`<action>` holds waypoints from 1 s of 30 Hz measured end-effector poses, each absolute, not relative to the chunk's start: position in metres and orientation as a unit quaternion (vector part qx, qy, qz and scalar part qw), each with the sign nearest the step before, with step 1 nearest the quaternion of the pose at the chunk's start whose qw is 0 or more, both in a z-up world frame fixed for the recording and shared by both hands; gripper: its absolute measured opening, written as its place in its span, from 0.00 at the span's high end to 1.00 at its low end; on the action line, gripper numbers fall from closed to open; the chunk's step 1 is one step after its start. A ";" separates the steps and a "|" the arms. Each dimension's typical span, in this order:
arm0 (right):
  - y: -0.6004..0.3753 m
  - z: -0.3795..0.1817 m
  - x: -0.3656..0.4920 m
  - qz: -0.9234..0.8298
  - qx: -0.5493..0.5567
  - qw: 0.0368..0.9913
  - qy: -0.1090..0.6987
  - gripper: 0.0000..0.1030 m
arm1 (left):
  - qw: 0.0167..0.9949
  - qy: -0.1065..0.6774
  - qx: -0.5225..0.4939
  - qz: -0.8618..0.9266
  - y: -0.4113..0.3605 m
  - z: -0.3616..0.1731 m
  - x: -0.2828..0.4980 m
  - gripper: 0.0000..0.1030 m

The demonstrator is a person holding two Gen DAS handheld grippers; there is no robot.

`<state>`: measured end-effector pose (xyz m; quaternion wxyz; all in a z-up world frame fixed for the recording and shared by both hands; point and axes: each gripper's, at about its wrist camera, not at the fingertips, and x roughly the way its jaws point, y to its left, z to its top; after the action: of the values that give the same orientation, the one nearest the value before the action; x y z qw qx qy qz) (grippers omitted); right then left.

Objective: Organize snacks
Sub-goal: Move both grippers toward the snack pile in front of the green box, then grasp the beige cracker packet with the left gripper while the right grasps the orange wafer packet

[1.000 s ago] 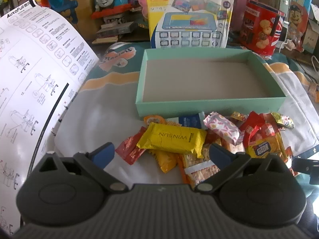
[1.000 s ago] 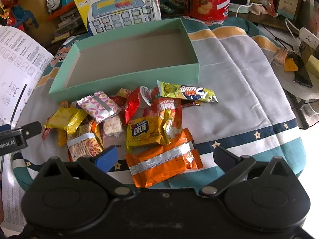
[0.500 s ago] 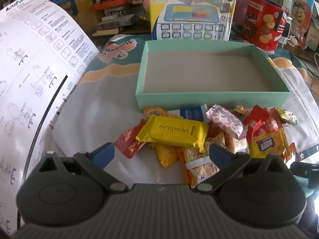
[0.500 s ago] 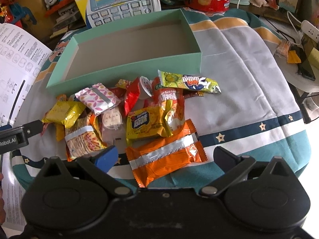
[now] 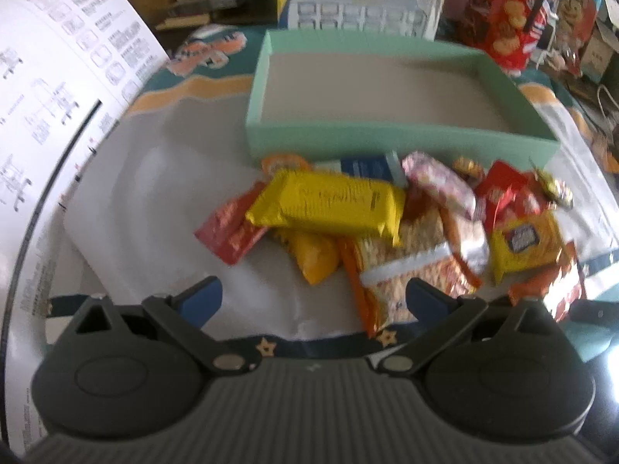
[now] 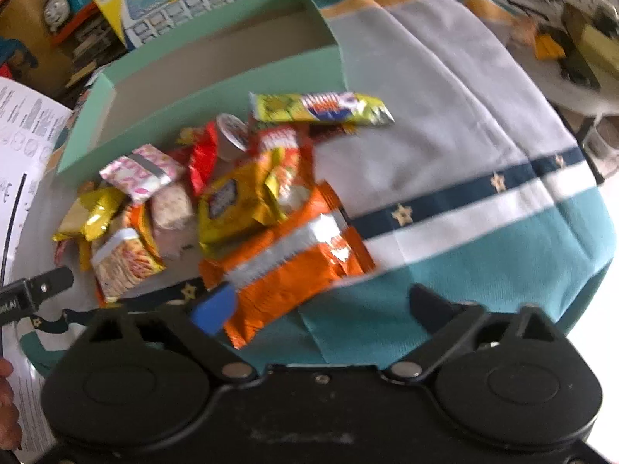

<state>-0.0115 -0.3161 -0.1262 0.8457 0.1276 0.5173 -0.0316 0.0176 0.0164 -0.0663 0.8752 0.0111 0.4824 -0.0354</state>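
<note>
Orange packet [image 6: 288, 259] sits nearest the right gripper [image 6: 315, 303], partly between its jaws: the packet's near-left corner is right by the blue left pad, while the right pad stands over bare teal cloth [image 6: 483, 255], well clear of the wrapper. Jaws are closing but press on nothing yet. The packet's long axis runs on a diagonal, from low left by the blue pad up to the right, so it lies skewed across the jaw line rather than square to it. Judgement: the right hand is the nearer one for this packet, and the grab probably needs a shift left or a wrist turn so both pads meet the short sides.

Left gripper [image 5: 313, 297] hangs with jaws spread wide, nothing between them but white cloth and the starred navy band. Its closest snack is the noodle-print packet [image 5: 406, 270], just beyond the right pad, long axis pointing away from the camera. Past that, the yellow bar [image 5: 329, 205] lies on top of the pile, long axis left to right, roughly parallel to the jaw line.

Farther back, the pile of snacks ends against the near wall of the green box [image 5: 387, 141], which is empty; all snacks look to be outside it, on the cloth-covered tabletop. Picture is motion-blurred.
</note>
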 end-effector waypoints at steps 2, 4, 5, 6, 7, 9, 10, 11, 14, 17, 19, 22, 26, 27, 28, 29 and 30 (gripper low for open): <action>-0.320 -0.133 -0.013 -0.029 0.147 0.840 0.521 0.27 | 0.870 0.491 0.012 -0.047 0.016 -0.074 0.017 0.00; -0.321 -0.135 -0.011 -0.030 0.161 0.837 0.522 0.31 | 0.866 0.495 0.011 -0.061 0.014 -0.080 0.019 0.00; -0.322 -0.135 -0.009 -0.031 0.168 0.835 0.523 0.31 | 0.866 0.495 0.011 -0.068 0.013 -0.082 0.020 0.00; -0.322 -0.136 -0.006 -0.030 0.175 0.832 0.525 0.31 | 0.866 0.493 0.012 -0.076 0.011 -0.083 0.021 0.00; -0.322 -0.137 -0.002 -0.031 0.185 0.827 0.531 0.29 | 0.867 0.491 0.015 -0.084 0.008 -0.084 0.023 0.00; -0.322 -0.139 0.006 -0.036 0.197 0.822 0.533 0.20 | 0.867 0.487 0.028 -0.106 0.000 -0.087 0.026 0.00; -0.318 -0.139 0.011 -0.044 0.196 0.822 0.533 0.13 | 0.866 0.485 0.036 -0.115 -0.004 -0.088 0.027 0.00; -0.317 -0.138 0.016 -0.052 0.194 0.823 0.531 0.11 | 0.866 0.482 0.045 -0.127 -0.010 -0.089 0.028 0.00; -0.313 -0.141 0.026 -0.064 0.192 0.827 0.524 0.11 | 0.861 0.481 0.069 -0.149 -0.028 -0.095 0.033 0.00; -0.310 -0.145 0.031 -0.069 0.170 0.835 0.519 0.17 | 0.841 0.516 0.049 -0.156 -0.039 -0.103 0.042 0.00; -0.312 -0.145 0.030 -0.065 0.164 0.842 0.510 0.23 | 0.832 0.533 0.015 -0.157 -0.042 -0.104 0.046 0.00; -0.319 -0.145 0.024 -0.053 0.148 0.851 0.502 0.24 | 0.827 0.544 -0.018 -0.139 -0.045 -0.105 0.052 0.00; -0.328 -0.149 0.019 -0.028 0.100 0.866 0.488 0.24 | 0.821 0.556 -0.058 -0.116 -0.043 -0.105 0.061 0.00; -0.330 -0.150 0.018 -0.021 0.089 0.869 0.486 0.24 | 0.818 0.560 -0.073 -0.108 -0.041 -0.106 0.064 0.00; -0.333 -0.151 0.017 -0.010 0.084 0.871 0.484 0.23 | 0.816 0.564 -0.086 -0.099 -0.040 -0.107 0.068 0.00; -0.336 -0.150 0.013 -0.002 0.082 0.872 0.482 0.23 | 0.813 0.568 -0.097 -0.085 -0.040 -0.110 0.072 0.00; -0.337 -0.150 0.013 0.002 0.080 0.873 0.482 0.23 | 0.810 0.572 -0.106 -0.072 -0.039 -0.112 0.075 0.00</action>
<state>0.0129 -0.3372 -0.1502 0.8726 0.0803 0.4818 0.0022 0.0754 -0.0394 -0.1124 0.8102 -0.1062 0.5719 -0.0723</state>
